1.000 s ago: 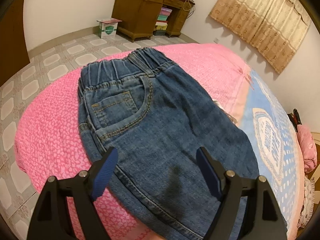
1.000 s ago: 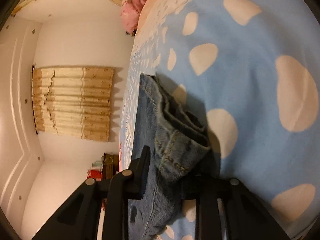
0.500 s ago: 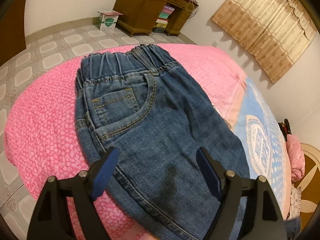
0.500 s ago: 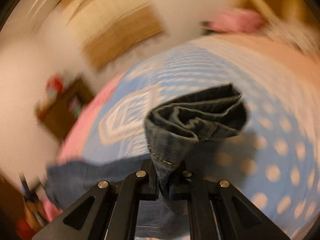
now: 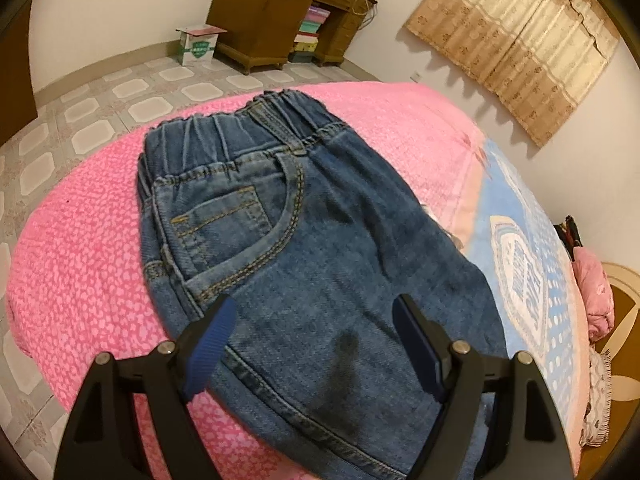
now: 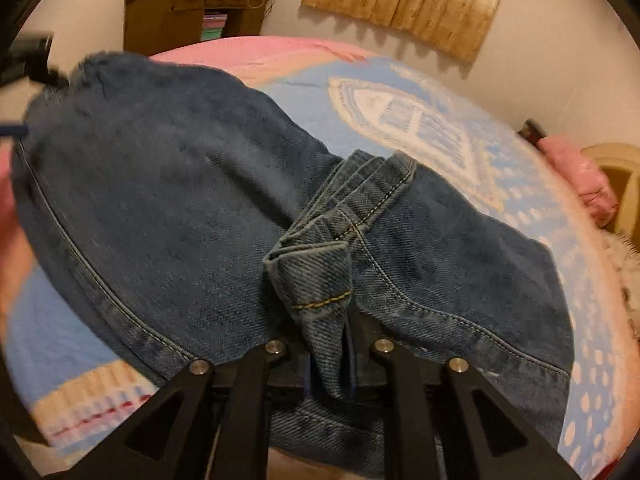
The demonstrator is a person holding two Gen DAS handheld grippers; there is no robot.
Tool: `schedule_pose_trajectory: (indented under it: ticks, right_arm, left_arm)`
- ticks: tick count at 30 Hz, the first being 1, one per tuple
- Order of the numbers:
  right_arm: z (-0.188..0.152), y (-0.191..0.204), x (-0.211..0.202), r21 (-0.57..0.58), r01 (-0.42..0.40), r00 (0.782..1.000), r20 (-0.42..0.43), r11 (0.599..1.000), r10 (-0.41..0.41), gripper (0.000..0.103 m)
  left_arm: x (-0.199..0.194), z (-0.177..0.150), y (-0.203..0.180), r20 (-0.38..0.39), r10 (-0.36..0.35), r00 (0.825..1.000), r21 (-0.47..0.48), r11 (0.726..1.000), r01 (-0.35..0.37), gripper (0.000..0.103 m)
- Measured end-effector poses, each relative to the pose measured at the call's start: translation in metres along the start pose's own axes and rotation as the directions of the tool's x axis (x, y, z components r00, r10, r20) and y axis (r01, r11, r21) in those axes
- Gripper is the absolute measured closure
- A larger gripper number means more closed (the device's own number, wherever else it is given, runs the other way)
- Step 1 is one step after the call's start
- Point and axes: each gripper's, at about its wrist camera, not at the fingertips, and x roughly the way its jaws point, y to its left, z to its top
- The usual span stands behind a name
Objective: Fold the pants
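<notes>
The blue pants (image 5: pixel 304 264) lie on the pink bed (image 5: pixel 80 264), waistband at 12 o'clock; the left gripper (image 5: pixel 314 312) hangs over them, spread wide; the right gripper (image 6: pixel 328 344) pinches the bunched leg end (image 6: pixel 316 276).

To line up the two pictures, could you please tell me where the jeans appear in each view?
Left wrist: the jeans fill the centre, waistband far, beneath the open left gripper.
Right wrist: centre and left, hem bunched in the shut right gripper.
Shared landmark: the beige curtain on the far wall.
</notes>
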Motion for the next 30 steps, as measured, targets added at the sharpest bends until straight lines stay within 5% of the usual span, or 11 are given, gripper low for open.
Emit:
schedule_pose_trajectory:
  ticks: [4,7,8,10,15,18,21,23,26,30]
  right_arm:
    - [-0.001,0.002,-0.001,-0.106,0.024,1.000,-0.005,0.994,-0.025,0.079]
    - [-0.003,0.009,-0.006,-0.172,0.199,0.980,0.030,0.965,-0.197,0.038]
    - [-0.004,0.014,-0.006,-0.216,0.301,0.954,0.070,0.929,-0.293,0.023]
    - [-0.006,0.019,-0.007,-0.245,0.405,0.914,0.133,0.881,-0.383,0.014]
    - [0.001,0.010,0.002,-0.219,0.330,0.944,0.100,0.918,-0.316,0.014]
    - [0.006,0.018,-0.005,-0.249,0.337,0.941,0.126,0.908,-0.315,0.016]
    - [0.007,0.033,-0.035,-0.243,0.165,0.977,0.172,0.956,-0.125,0.016]
    - [0.004,0.037,-0.060,-0.212,0.021,0.981,0.193,0.977,0.021,0.017]
    - [0.008,0.017,-0.072,-0.082,-0.111,0.972,0.197,0.990,0.125,0.063]
    - [0.011,-0.034,-0.045,0.035,-0.133,0.981,0.145,0.990,0.127,0.069]
  left_arm:
    - [0.004,0.001,0.002,-0.008,-0.014,1.000,-0.029,0.999,0.014,0.020]
    - [0.004,0.000,0.001,-0.012,-0.027,1.000,-0.024,0.999,0.027,0.020]
    - [0.004,0.000,0.001,-0.015,-0.028,0.999,-0.020,0.999,0.028,0.020]
    - [0.004,0.000,0.001,-0.016,-0.030,0.999,-0.019,0.999,0.030,0.020]
    - [0.005,-0.001,0.000,-0.019,-0.033,0.999,-0.024,0.999,0.033,0.020]
    - [0.007,-0.001,-0.001,-0.021,-0.032,0.999,-0.016,0.999,0.031,0.020]
    - [0.007,0.000,-0.001,-0.023,-0.035,0.999,-0.019,0.999,0.035,0.020]
    - [0.008,0.000,-0.001,-0.025,-0.036,0.999,-0.021,0.999,0.036,0.020]
    - [0.009,0.001,-0.001,-0.029,-0.038,0.999,-0.016,0.999,0.037,0.020]
    - [0.009,0.002,0.000,-0.030,-0.043,0.999,-0.024,0.999,0.042,0.020]
